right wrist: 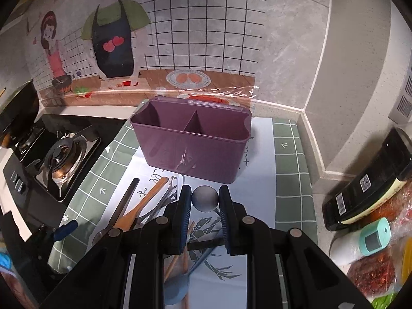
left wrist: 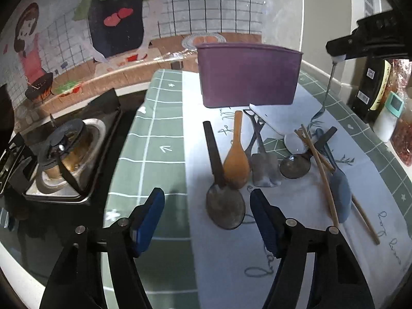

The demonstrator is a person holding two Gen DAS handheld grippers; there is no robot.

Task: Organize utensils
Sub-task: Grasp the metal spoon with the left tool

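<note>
A purple two-compartment holder (left wrist: 248, 74) (right wrist: 190, 149) stands upright at the back of the mat. In front of it lie a black-handled dark spoon (left wrist: 225, 207), a wooden spoon (left wrist: 237, 159), a metal spatula (left wrist: 265, 167), a small dark ladle (left wrist: 294, 166), chopsticks (left wrist: 319, 164) and a blue-grey spoon (left wrist: 340, 193). My left gripper (left wrist: 207, 202) hangs open just above the dark spoon's bowl, one pad to each side, not touching. My right gripper (right wrist: 205, 191) (left wrist: 337, 56) is shut on a metal spoon (right wrist: 204, 199), raised in front of the holder; its handle (left wrist: 329, 85) dangles down.
A gas stove (left wrist: 64, 152) (right wrist: 61, 159) borders the green checked cloth (left wrist: 154, 134) on the left. A dark bottle (right wrist: 365, 188), a white and teal container (right wrist: 370, 239) and food packets (right wrist: 373, 278) crowd the right edge. The tiled wall (right wrist: 283, 51) rises close behind the holder.
</note>
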